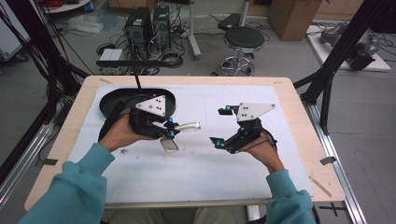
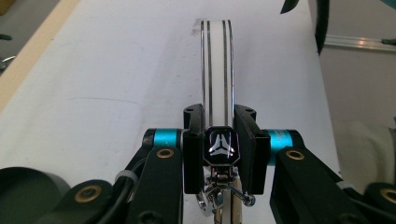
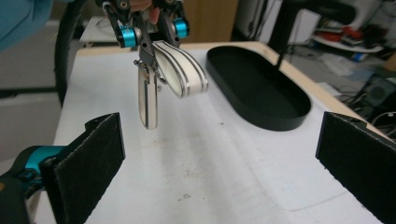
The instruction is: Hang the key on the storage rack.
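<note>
left gripper (image 1: 171, 129) clamped on a white striped key strap (image 2: 216, 70), held above the white mat (image 1: 196, 168) left of centre, one loop sticking right, the other dangling. best kept level and steady, grip tight on the metal clasp (image 2: 219, 196). right gripper (image 1: 223, 125) spread wide, nothing between the pads, near the strap. black oval tray (image 1: 112, 100) far left, behind the left hand; open mat between, nothing blocking.
</note>
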The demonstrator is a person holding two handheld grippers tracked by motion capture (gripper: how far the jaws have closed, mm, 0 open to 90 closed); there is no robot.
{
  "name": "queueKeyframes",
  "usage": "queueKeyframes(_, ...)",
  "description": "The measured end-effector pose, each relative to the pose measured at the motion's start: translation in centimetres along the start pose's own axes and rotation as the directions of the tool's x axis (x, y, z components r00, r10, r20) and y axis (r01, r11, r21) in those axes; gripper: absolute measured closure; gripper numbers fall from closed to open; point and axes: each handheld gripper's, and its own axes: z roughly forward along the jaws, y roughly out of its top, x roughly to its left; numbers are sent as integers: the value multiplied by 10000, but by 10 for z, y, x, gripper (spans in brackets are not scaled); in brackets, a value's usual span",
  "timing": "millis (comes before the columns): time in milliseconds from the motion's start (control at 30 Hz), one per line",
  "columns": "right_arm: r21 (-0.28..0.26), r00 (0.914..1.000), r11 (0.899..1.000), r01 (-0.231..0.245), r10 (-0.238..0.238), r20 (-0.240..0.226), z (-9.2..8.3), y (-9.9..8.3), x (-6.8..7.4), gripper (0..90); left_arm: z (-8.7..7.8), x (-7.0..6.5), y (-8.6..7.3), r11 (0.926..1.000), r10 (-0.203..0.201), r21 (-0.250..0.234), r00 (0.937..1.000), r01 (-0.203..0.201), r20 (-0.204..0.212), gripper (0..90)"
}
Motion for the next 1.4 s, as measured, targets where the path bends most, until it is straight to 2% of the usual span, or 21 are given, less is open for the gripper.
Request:
queueKeyframes(33,-338,9991,9994,-79,93,417,-8,-4,0,6,-2,1,0,10000,-31,-34,9999,30,-115,743)
queueKeyframes(67,-594,9980,9981,-138,175,609,-11,-7,-1,6,-4,3,-1,9999,-97,-106,9997,95,-210,743)
queueKeyframes(100,-594,9980,9981,-138,175,609,-11,-7,-1,6,-5,4,-1,9997,-183,-175,9995,178,-264,743)
queueKeyframes(200,-785,9922,9964,-310,401,1176,-20,-15,1,6,-10,9,-4,9988,-360,-345,9981,343,-508,743)
queueKeyframes(267,-1260,9893,9903,-590,748,1251,-27,-25,1,6,-13,12,-6,9975,-539,-483,9962,507,-682,742)
queueKeyframes(300,-1260,9893,9903,-590,748,1251,-27,-25,1,6,-14,14,-7,9971,-601,-515,9950,561,-794,742)
queueKeyframes(400,-1355,9832,9890,-601,821,1633,-33,-35,2,6,-18,19,-9,9939,-867,-780,9884,774,-1249,742)
queueKeyframes(500,-1609,9732,9848,-656,988,2077,-39,-45,4,6,-22,26,-13,9909,-1096,-935,9832,966,-1457,742)
queueKeyframes(533,-1708,9662,9832,-641,1039,2358,-43,-51,5,6,-23,28,-14,9895,-1188,-991,9816,1047,-1492,742)
queueKeyframes(567,-1708,9662,9832,-641,1039,2358,-43,-51,5,6,-24,30,-15,9884,-1269,-1038,9788,1111,-1607,742)
queueKeyframes(600,-1810,9632,9811,-683,1122,2444,-45,-55,5,6,-25,32,-16,9862,-1396,-1129,9748,1211,-1742,742)
queueKeyframes(667,-2038,9551,9762,-742,1284,2671,-49,-62,6,6,-27,35,-17,9821,-1551,-1348,9705,1313,-1847,742)
queueKeyframes(700,-2158,9481,9736,-749,1366,2872,-52,-69,6,6,-28,36,-17,9791,-1674,-1473,9669,1402,-1924,742)
queueKeyframes(733,-2158,9481,9736,-749,1366,2872,-52,-69,6,6,-30,38,-18,9750,-1800,-1634,9665,1507,-1832,742)
queueKeyframes(767,-2232,9442,9717,-778,1437,2965,-54,-72,7,6,-30,39,-18,9724,-1873,-1743,9639,1548,-1891,742)
queueKeyframes(900,-2520,9310,9660,-573,1428,3360,-60,-83,13,6,-33,44,-21,9656,-2105,-1991,9521,1671,-2218,742)
queueKeyframes(933,-2529,9286,9659,-554,1430,3426,-60,-86,14,6,-33,46,-22,9607,-2238,-2139,9494,1768,-2205,742)
queueKeyframes(1033,-2488,9186,9674,-463,1391,3699,-61,-92,17,6,-35,51,-24,9530,-2456,-2378,9381,1876,-2441,743)
queueKeyframes(1067,-2509,9149,9676,-282,1261,3834,-62,-94,18,6,-36,52,-25,9487,-2581,-2483,9331,1957,-2506,742)
queueKeyframes(1233,-2676,9018,9630,-334,1444,4073,-65,-103,20,6,-37,59,-29,9373,-2936,-2711,9152,2188,-2763,742)
queueKeyframes(1400,-2960,8927,9543,-412,1682,4180,-68,-111,21,6,-37,66,-33,9221,-3299,-3086,8912,2336,-3113,742)
